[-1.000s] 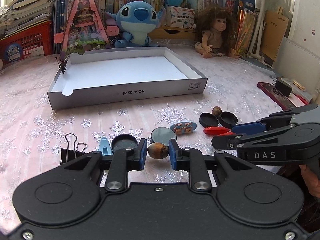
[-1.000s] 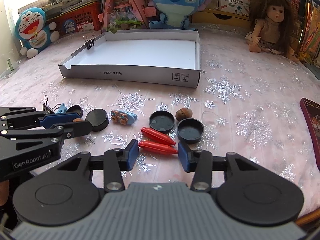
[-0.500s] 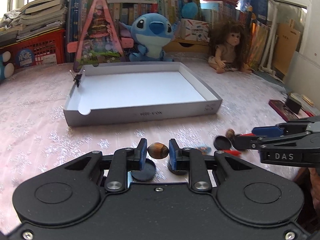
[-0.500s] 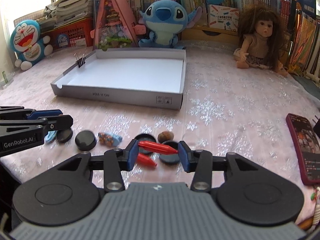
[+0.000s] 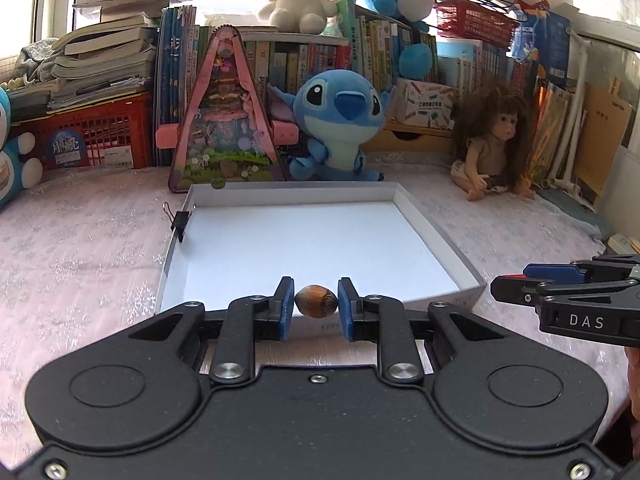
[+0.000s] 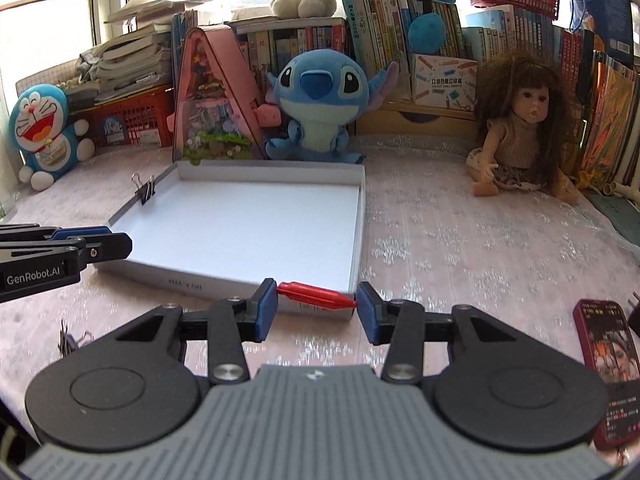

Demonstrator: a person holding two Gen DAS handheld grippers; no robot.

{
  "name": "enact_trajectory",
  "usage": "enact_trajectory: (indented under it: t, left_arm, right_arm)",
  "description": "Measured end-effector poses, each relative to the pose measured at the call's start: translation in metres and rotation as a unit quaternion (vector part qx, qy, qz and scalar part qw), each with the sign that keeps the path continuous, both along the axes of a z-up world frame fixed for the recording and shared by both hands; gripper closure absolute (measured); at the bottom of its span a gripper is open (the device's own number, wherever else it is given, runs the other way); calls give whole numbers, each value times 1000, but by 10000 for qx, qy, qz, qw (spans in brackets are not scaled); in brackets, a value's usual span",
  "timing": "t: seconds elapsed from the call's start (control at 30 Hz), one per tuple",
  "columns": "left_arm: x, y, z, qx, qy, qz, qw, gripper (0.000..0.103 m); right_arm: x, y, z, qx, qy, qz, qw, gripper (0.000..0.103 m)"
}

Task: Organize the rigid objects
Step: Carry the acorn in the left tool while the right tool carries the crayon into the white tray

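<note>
**Left wrist view: a nut and a red piece carried toward the white tray**

Left wrist view shows the left gripper clamped on a small brown oval nut with a ridged seam, its blue pads pressing the two ends so the nut hangs crosswise between them. The nut sits in front of the near wall of the shallow white cardboard tray, whose floor is bare apart from a black binder clip pinched on its left wall. Holding the nut end to end probably keeps the round body from rolling out of the pads.

In the right wrist view the right gripper is closed on a slim red plastic spindle-shaped piece, gripped lengthwise by its tips, just before the tray's near right corner. That long grip leaves the jaws fairly wide. Each gripper appears at the edge of the other's picture, so the two hang side by side near the tray front.

Judging from the task, both pieces are meant for the tray; neither is over its floor yet. A red-cased phone lies on the pink snowflake tablecloth to the right.
</note>
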State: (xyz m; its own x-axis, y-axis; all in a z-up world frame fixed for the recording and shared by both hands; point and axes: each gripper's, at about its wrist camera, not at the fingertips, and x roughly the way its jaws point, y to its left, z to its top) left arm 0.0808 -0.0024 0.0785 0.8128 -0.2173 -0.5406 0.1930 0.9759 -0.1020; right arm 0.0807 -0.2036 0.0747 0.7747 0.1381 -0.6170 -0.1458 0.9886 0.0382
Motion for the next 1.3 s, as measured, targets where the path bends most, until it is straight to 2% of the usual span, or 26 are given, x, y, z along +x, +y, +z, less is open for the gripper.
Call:
enact_trajectory:
  t: [0.27, 0.43, 0.53, 0.67, 0.93, 1.3]
  left_arm:
    - [53, 9, 2, -328, 337, 212, 9987, 81]
    - [88, 3, -12, -265, 498, 429, 9975, 81]
    - [108, -2, -20, -303, 438, 493, 9974, 81]
    - [131, -8, -31, -242, 521, 640, 9963, 81]
    - [159, -16, -50, 133, 596, 821, 9947, 81]
    - [175, -17, -68, 247, 746, 894, 9929, 81]
  right_arm:
    - [41, 4, 7, 118, 91, 113, 9998, 54]
    - [70, 14, 3, 42, 58, 198, 9998, 54]
    - [87, 22, -4, 8, -28, 230, 9997, 54]
    - [106, 27, -16, 75, 21, 144, 9999, 54]
    - [138, 32, -41, 210, 106, 10, 9997, 54]
    - [151, 36, -59, 57, 206, 7, 9998, 54]
